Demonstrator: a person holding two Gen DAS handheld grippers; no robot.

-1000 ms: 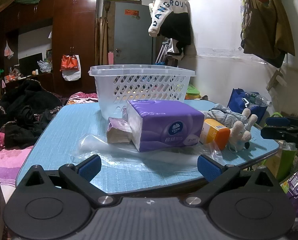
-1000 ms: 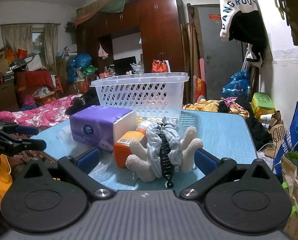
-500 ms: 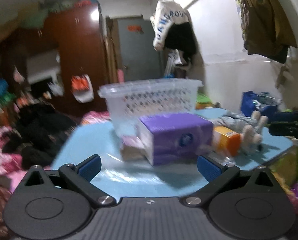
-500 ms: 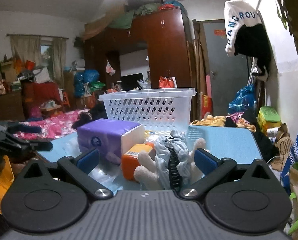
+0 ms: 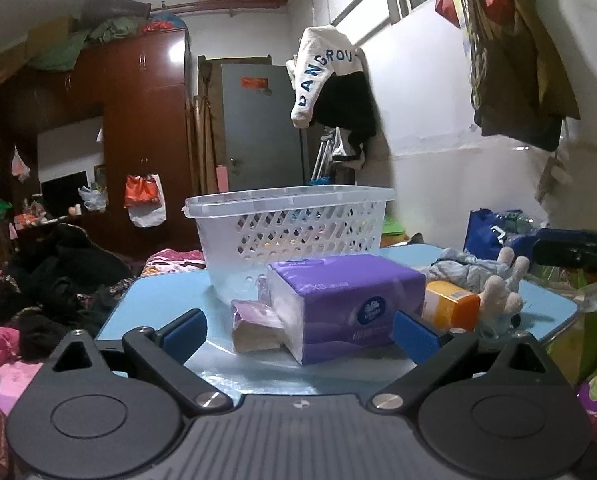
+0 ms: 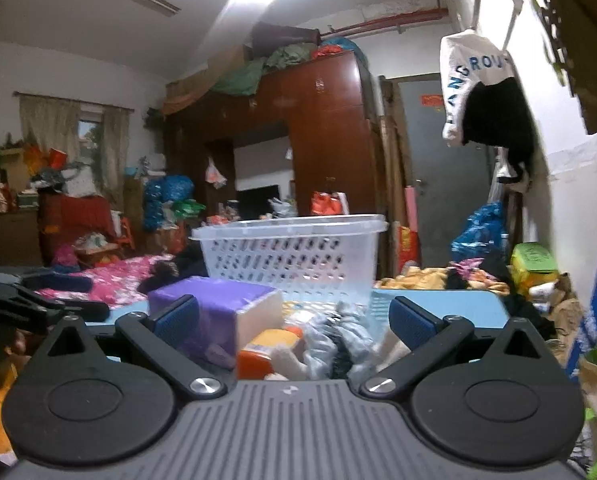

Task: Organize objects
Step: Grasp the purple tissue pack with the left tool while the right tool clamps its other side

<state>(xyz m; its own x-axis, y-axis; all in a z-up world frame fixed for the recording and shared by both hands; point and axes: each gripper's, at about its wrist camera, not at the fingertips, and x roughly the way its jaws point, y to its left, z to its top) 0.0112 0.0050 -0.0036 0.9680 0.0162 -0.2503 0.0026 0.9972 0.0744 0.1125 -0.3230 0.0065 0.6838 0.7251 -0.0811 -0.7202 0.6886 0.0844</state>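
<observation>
Nearest to us, our left gripper point(image 5: 299, 332) has its jaws spread wide with nothing between them, hovering at the near edge of the blue bench point(image 5: 158, 300). Our right gripper point(image 6: 292, 322) likewise has its jaws wide apart and holds nothing. Just beyond the left jaws lies a purple tissue pack point(image 5: 346, 304) on a clear plastic sheet point(image 5: 258, 372), with a small flattened carton point(image 5: 254, 324) touching its left side. To its right lies an orange bottle point(image 5: 450, 306), then a plush toy point(image 5: 494, 284) in pale blue cloth. In the right view the toy point(image 6: 334, 344) and bottle point(image 6: 268, 350) sit just ahead of the jaws, blurred. Farther back on the bench stands the white perforated basket point(image 5: 290, 232).
</observation>
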